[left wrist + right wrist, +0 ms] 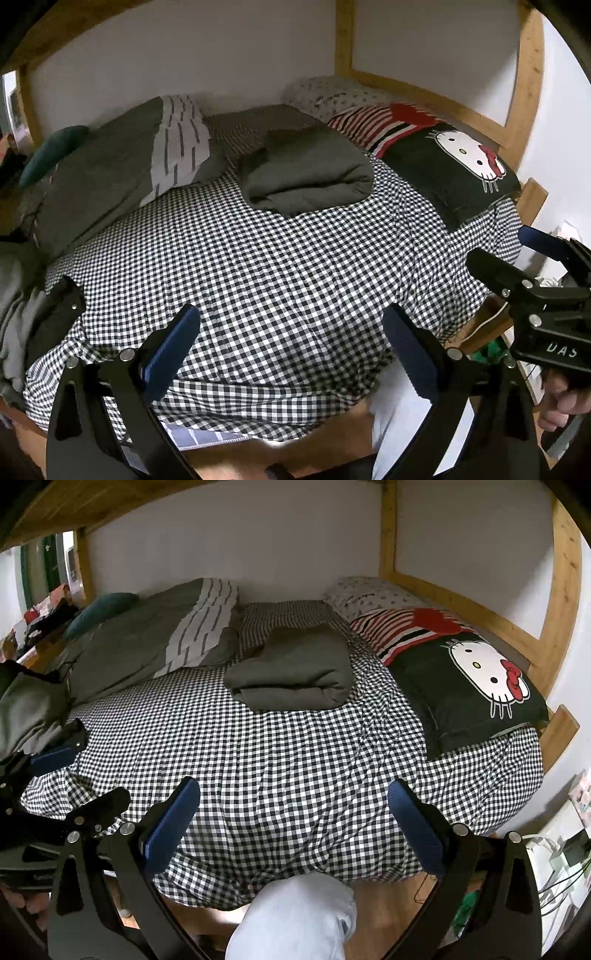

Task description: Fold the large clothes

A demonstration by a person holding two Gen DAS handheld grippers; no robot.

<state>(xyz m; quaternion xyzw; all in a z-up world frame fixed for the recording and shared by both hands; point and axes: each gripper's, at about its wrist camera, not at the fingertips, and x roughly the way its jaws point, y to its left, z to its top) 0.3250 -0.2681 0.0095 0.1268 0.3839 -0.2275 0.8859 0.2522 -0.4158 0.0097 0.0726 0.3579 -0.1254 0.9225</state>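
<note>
The grey garment (295, 668) lies folded in a thick bundle mid-bed on the checked sheet (295, 775). Judged soft, bulky, limp; take it by its near folded edge. Your left hand-held gripper (291, 354) and right hand-held gripper (295, 823) both gape, empty.

Checked bedsheet (295, 775) covers the mattress, wrinkled toward the right side. Cat-face pillow (469, 686), black, lies at the right edge, partly over a red striped cushion (391, 627). Spotted pillow (365, 592) sits in the far corner. Grey striped duvet (166, 642) is bunched at far left. Wooden bed frame (561, 602) surrounds the white wall (258, 535).
</note>
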